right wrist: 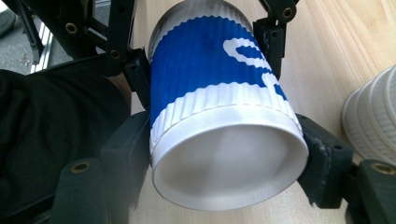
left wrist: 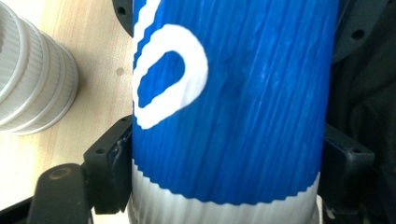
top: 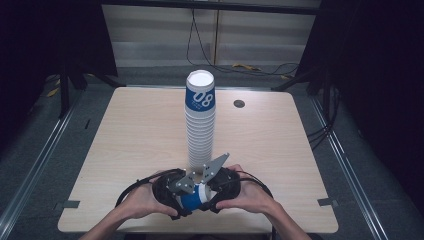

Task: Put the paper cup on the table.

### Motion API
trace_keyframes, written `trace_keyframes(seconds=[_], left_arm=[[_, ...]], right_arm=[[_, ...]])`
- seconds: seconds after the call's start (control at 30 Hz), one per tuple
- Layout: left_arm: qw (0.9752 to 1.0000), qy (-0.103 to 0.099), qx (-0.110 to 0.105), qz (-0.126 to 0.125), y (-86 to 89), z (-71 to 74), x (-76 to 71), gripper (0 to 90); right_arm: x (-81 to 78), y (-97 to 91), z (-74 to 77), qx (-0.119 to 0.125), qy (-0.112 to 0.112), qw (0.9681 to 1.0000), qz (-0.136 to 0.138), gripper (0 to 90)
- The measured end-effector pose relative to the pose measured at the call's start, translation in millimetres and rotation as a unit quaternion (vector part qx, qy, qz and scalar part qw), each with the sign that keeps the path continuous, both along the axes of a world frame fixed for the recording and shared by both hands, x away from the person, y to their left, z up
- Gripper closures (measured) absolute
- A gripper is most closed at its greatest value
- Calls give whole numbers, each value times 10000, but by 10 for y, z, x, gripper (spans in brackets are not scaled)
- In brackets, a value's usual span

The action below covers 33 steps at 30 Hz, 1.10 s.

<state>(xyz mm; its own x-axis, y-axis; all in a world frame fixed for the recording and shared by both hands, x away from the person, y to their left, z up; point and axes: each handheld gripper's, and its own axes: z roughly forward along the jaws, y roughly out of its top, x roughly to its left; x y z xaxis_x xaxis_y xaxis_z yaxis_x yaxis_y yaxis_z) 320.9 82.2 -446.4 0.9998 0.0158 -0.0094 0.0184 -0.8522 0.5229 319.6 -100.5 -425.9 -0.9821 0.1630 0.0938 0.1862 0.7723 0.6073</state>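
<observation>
Both grippers clamp one blue-and-white paper cup (right wrist: 219,116): left gripper (left wrist: 224,172) and right gripper (right wrist: 229,163) each press its sides, just beside the tall cup stack (top: 200,120) on the table (top: 135,135).

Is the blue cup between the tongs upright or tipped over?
Tipped: the blue cup lies sideways between both tongs, its open mouth facing the right gripper view.

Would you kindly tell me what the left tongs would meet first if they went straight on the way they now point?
Probably the right tongs: the left tongs face them across the blue cup that both clamp, though depth is unclear.
</observation>
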Motion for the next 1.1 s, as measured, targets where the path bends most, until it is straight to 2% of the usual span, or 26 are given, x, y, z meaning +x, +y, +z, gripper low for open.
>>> trace_keyframes(seconds=[0.17, 0.2, 0.23, 0.33, 0.53, 0.7, 0.9, 1.0, 1.1], left_arm=[[9999, 46, -87, 22, 32, -1, 19, 190], [9999, -8, -153, 1, 34, -3, 32, 189], [9998, 63, -167, -11, 39, 0, 30, 187], [9998, 57, -206, -14, 42, 12, 35, 182], [9990, 120, -430, 46, 68, 31, 55, 174], [9987, 105, -473, 161, 103, 43, 69, 166], [9974, 73, -675, 229, 143, 62, 90, 163], [9970, 112, -725, 235, 168, 81, 84, 159], [9965, 83, -779, 279, 185, 93, 90, 159]], right_arm=[[12, -8, 0, -36, 83, 10000, -16, 285], [14, -7, 1, -27, 98, 9999, -29, 284], [15, -8, 3, -28, 126, 9999, -36, 284], [21, -17, -1, -33, 147, 9999, 9, 284], [25, -50, 0, -41, 192, 9998, -43, 284], [45, -57, -15, -19, 193, 9998, -50, 285], [52, -89, 7, 23, 188, 9997, -166, 286], [52, -90, 0, 28, 112, 9999, -115, 286], [48, -99, -4, 11, 159, 9997, -188, 286]])
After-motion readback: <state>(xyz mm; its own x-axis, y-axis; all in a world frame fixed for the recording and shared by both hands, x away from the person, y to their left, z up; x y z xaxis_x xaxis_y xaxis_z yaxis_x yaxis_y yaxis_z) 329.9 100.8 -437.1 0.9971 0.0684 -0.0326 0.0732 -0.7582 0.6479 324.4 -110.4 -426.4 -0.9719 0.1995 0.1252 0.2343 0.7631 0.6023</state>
